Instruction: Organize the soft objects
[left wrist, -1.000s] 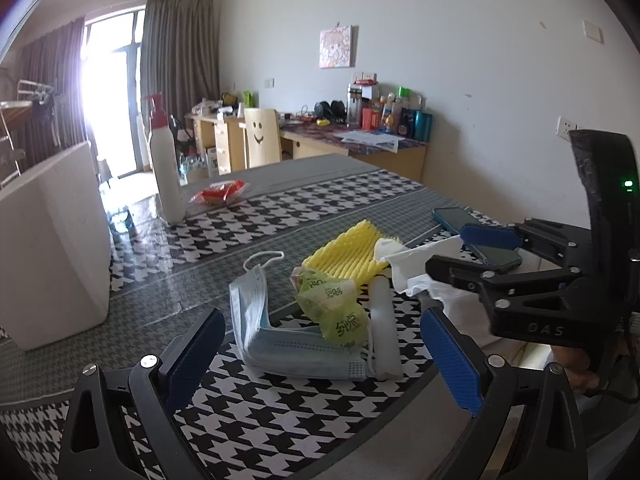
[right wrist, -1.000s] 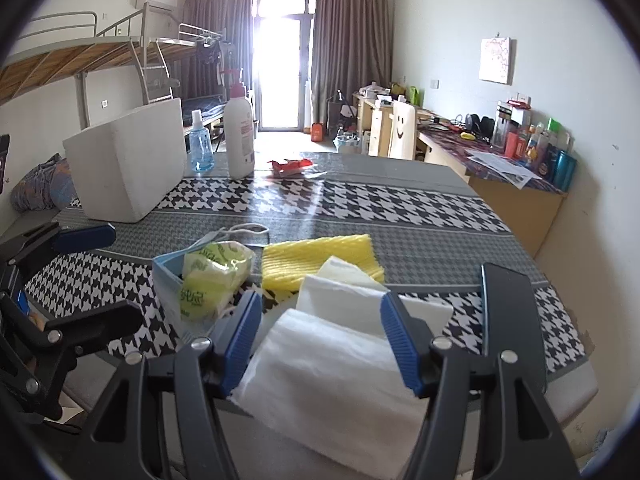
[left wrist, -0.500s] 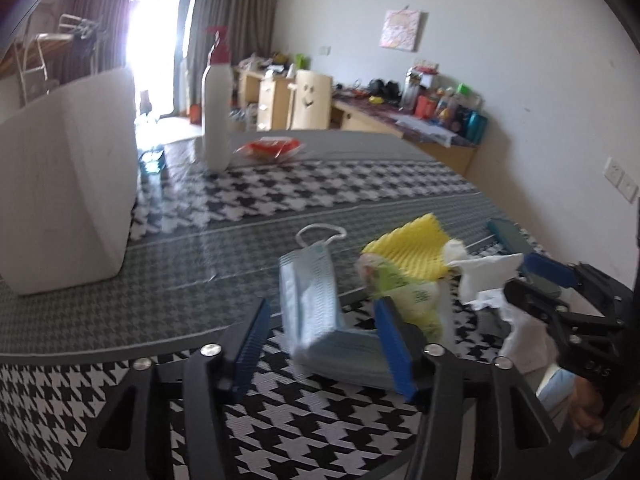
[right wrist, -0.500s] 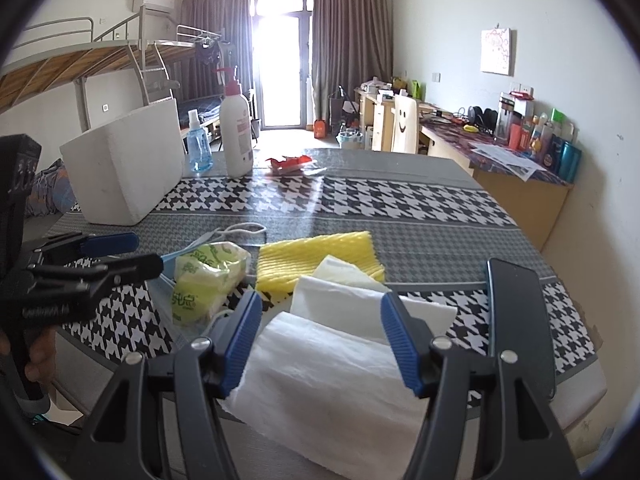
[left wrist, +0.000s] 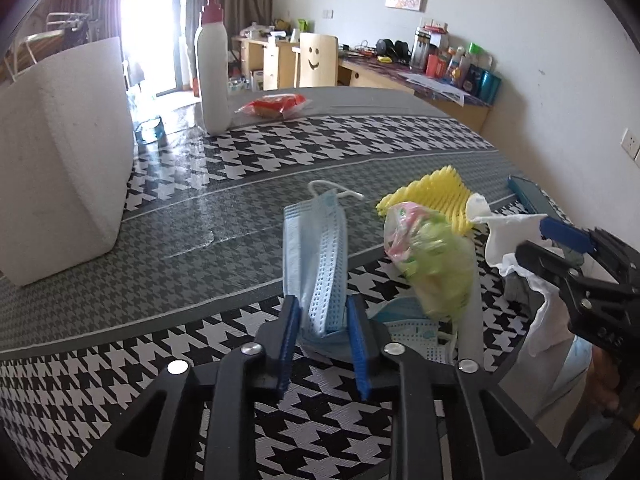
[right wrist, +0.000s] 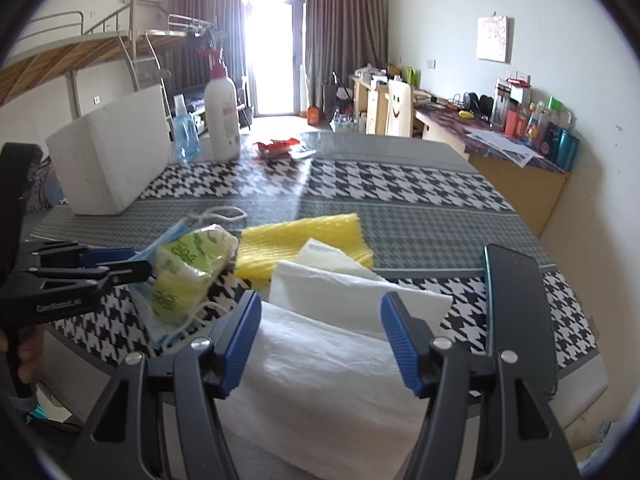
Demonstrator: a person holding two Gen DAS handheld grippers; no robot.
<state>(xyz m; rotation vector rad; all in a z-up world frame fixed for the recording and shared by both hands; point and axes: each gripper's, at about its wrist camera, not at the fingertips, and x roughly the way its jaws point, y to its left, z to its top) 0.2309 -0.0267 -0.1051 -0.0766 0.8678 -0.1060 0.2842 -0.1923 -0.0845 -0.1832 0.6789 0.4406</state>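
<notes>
My left gripper [left wrist: 322, 320] is shut on a stack of blue face masks [left wrist: 316, 248] and lifts one end so it tilts up. A green tissue packet [left wrist: 436, 264] leans on the masks beside it; it also shows in the right wrist view [right wrist: 188, 268]. A yellow ribbed sponge cloth [right wrist: 304, 244] lies behind. My right gripper [right wrist: 320, 332] is open, its fingers either side of a white cloth [right wrist: 320, 376] that hangs over the table's near edge. A white folded tissue [right wrist: 352, 288] lies under it.
A white foam box [right wrist: 112, 160] stands at the left. A white pump bottle [right wrist: 222, 116], a blue spray bottle [right wrist: 185, 128] and a red wrapper [right wrist: 276, 146] are at the far side. A dark phone [right wrist: 516, 312] lies at the right edge.
My left gripper moved in on the mask stack, closed on it and raised its end. The tissue packet tipped to the right. My right gripper stayed open over the white cloth.
</notes>
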